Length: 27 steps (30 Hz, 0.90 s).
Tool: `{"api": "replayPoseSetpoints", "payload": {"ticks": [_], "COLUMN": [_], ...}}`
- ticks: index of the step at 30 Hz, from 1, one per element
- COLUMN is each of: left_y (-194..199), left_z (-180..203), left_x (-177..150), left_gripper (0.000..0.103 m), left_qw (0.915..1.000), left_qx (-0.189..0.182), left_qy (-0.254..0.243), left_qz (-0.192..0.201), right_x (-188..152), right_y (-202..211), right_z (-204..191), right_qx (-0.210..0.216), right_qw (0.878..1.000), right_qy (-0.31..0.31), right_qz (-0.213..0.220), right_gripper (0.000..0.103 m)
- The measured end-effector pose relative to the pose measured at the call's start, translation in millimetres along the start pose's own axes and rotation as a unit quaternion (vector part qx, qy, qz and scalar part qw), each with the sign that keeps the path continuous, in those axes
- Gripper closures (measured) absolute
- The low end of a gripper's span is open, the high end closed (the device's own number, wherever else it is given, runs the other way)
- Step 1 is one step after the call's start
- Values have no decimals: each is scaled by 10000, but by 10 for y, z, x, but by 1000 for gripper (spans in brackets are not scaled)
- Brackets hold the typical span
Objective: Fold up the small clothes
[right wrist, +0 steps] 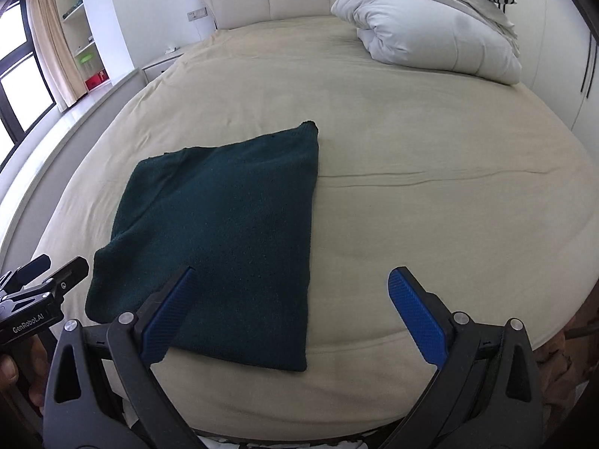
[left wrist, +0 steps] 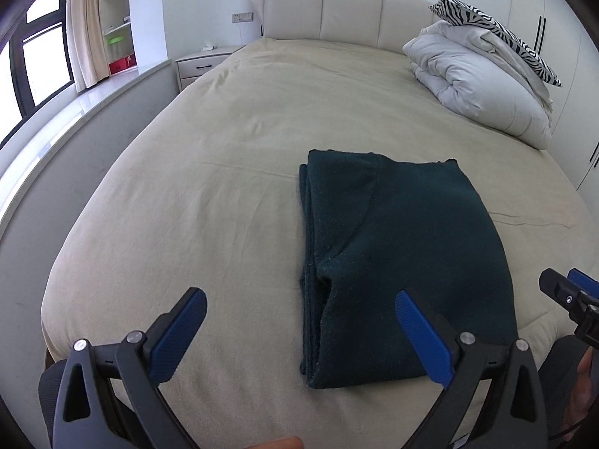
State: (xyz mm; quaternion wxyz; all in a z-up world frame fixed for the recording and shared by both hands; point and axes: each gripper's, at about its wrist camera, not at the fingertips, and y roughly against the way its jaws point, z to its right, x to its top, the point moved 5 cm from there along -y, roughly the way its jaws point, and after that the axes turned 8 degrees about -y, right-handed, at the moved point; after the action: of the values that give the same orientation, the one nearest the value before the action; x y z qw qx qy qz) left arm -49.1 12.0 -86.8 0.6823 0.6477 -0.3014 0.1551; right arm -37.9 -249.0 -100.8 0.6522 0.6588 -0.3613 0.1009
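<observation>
From the left wrist view, the left hand-held gripper [left wrist: 299,310] has its two blue-padded fingers spread wide and holds nothing. It hangs above the near edge of the wide bed with a beige sheet [left wrist: 232,157]. The dark green knitted garment, folded into a rectangle [left wrist: 397,262], lies flat on the sheet just ahead, its stacked folded edges facing left; the gripper's right finger overlaps its near corner in the picture, though whether they touch cannot be told. At the far right edge the tip of the right hand-held gripper [left wrist: 569,292] shows. A bundled white duvet [left wrist: 479,86] sits at the far right corner of the bed with a zebra-striped pillow [left wrist: 498,30] on top.

From the right wrist view, the right hand-held gripper [right wrist: 292,288] is likewise spread wide and empty, held over the near edge of the bed. The folded garment lies ahead and to the left, with the gripper's left finger in front of its near edge. The left gripper's black tip appears at the lower left, beside the garment's near left corner.
</observation>
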Motion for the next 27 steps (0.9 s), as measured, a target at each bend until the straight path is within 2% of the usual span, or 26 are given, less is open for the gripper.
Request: {"api": "replayPoseSetpoints", "payload": {"ticks": [27], "left_y": [-52], "left_z": [20], "left_x": [-41], "left_gripper": [0], "left_qw": [9999], "left_qx": [74], "left_qy": [-97], "left_qz": [-42], "right_x": [-25], "right_y": [4], "right_z": [-48], "right_qx": [18], "right_qw": [9999], "right_qy": [96], "right_qz": [-134], "right_gripper": [0]}}
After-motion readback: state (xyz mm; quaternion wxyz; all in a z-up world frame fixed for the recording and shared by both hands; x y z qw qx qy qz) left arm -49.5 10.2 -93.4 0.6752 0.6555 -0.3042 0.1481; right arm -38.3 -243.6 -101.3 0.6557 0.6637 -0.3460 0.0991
